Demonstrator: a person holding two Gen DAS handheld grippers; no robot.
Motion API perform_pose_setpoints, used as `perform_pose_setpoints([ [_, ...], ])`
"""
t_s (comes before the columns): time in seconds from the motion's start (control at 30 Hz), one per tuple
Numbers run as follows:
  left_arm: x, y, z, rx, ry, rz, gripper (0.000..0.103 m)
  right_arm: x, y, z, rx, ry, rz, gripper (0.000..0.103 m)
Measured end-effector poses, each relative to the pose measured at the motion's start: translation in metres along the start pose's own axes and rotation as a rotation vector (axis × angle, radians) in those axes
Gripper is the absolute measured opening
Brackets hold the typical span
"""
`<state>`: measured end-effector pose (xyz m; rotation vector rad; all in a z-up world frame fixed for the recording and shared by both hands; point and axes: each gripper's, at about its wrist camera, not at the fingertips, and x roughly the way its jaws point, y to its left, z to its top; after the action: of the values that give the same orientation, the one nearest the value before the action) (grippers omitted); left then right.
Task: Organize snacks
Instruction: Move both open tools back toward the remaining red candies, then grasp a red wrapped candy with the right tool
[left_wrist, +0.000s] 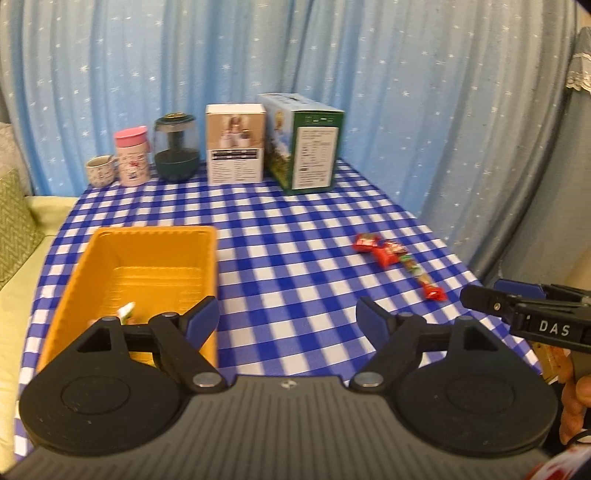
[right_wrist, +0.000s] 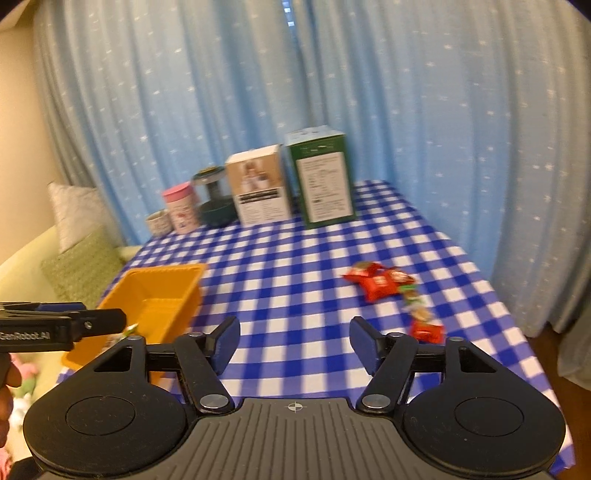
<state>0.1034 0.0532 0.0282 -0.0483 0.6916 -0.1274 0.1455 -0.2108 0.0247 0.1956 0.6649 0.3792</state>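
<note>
1. A tabletop (left_wrist: 295, 229) covered in blue-and-white check cloth is seen before a blue curtain (left_wrist: 406, 92) dotted with white stars.
2. The left tongs (left_wrist: 287, 318) are held spread above the cloth; nothing is seen between the blue pads.
3. The right tongs (right_wrist: 294, 341) are likewise spread and empty, over bare check cloth.
4. An orange bin (left_wrist: 110, 243) is placed on the left part of the tabletop; a small pale wrapped item (left_wrist: 127, 309) is seen inside, partly hidden by the left tongs.
5. A cluster of red-wrapped snacks (right_wrist: 380, 284) lies on the right part of the tabletop, well apart from the bin, with a strip of small packets (right_wrist: 417, 314) trailing toward the near edge.
6. Along the far edge a row is noted, left to right: a small cup (left_wrist: 100, 170), a pink-lidded canister (left_wrist: 133, 157), a dark glass jar (left_wrist: 176, 147), a white box (left_wrist: 236, 146) and a green box (left_wrist: 306, 144).
7. Each tool's tip is caught at the side of the other's view.
8. A green cushion (left_wrist: 14, 221) is seen left of the tabletop.
</note>
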Motion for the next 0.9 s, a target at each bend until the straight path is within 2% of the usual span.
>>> perform_pose_setpoints([
  [0.43, 0.051, -0.06, 0.006, 0.042, 0.036, -0.057, 0.081, -0.006, -0.081, -0.005, 0.065, -0.017, -0.135, 0.067],
  [0.6, 0.08, -0.071, 0.003, 0.057, 0.062, -0.082, 0.082, 0.012, -0.104, -0.01, 0.074, 0.003, -0.176, 0.067],
  [0.73, 0.11, -0.081, -0.001, 0.064, 0.084, -0.139, 0.082, 0.027, -0.119, -0.011, 0.067, 0.017, -0.2, 0.067],
  [0.9, 0.147, -0.103, -0.006, 0.094, 0.104, -0.177, 0.081, 0.05, -0.14, -0.016, 0.041, 0.051, -0.202, 0.067],
])
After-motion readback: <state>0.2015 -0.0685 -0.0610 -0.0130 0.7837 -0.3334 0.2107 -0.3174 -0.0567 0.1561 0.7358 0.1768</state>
